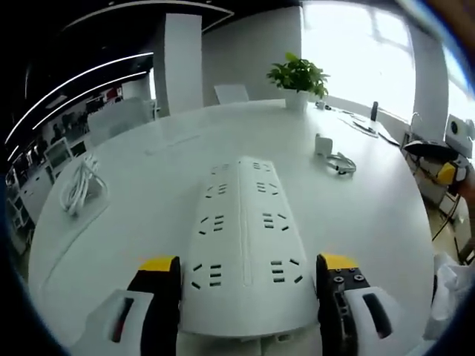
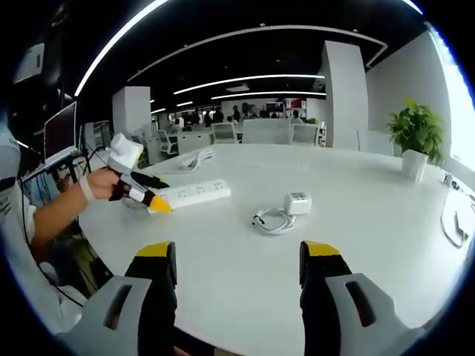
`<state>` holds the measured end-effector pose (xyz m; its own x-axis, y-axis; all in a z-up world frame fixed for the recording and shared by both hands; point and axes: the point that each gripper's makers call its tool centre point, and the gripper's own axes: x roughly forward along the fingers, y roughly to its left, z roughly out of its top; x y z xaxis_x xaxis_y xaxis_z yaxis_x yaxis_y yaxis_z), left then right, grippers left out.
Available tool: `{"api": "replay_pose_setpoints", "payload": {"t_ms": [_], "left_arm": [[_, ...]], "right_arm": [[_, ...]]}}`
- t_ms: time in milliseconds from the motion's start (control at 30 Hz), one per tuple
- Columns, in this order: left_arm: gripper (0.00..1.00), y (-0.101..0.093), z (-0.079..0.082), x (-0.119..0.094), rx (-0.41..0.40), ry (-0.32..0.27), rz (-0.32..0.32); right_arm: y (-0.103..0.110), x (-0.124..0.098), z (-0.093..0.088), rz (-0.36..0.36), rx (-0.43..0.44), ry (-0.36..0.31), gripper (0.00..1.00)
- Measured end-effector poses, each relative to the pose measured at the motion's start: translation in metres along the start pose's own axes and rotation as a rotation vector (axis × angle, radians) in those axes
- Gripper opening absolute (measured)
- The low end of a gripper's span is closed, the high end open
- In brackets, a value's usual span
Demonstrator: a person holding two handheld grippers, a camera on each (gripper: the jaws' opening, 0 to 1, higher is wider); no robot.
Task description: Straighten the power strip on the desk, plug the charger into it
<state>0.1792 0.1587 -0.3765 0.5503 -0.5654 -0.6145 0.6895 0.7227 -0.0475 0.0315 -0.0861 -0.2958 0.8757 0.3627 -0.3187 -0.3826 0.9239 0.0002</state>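
The left gripper (image 1: 247, 278) straddles the near end of the power strip (image 1: 245, 237), jaws apart beside it. The charger (image 2: 297, 202) lies on the table (image 2: 356, 222), right of the strip. The right gripper (image 2: 239, 259) hovers open.

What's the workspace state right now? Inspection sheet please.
Surface: white round desk, mostly bare.
Job's things: power strip lies flat between the left tongs; charger with its coiled lead sits apart from it, unplugged.
Clutter: potted plant near the far edge; another strip with bundled cord off to the side.
Grippers: left tongs open around the strip's near end; right tongs open, holding nothing.
Cables: charger cable coiled beside the charger.
Surroundings: open office, chairs, monitors, bright window.
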Motion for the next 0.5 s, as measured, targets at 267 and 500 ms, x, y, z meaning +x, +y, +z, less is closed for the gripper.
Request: {"api": "replay_pose_setpoints", "payload": {"t_ms": [267,500], "left_arm": [[0.75,-0.002,0.001,0.000,0.024,-0.005,-0.006],[0.75,-0.002,0.001,0.001,0.021,0.012,0.002]], "right_arm": [[-0.004,0.004,0.006,0.013,-0.073,0.021,0.67],[0.000,0.019,0.021,0.121,-0.229,0.055,0.67]]}}
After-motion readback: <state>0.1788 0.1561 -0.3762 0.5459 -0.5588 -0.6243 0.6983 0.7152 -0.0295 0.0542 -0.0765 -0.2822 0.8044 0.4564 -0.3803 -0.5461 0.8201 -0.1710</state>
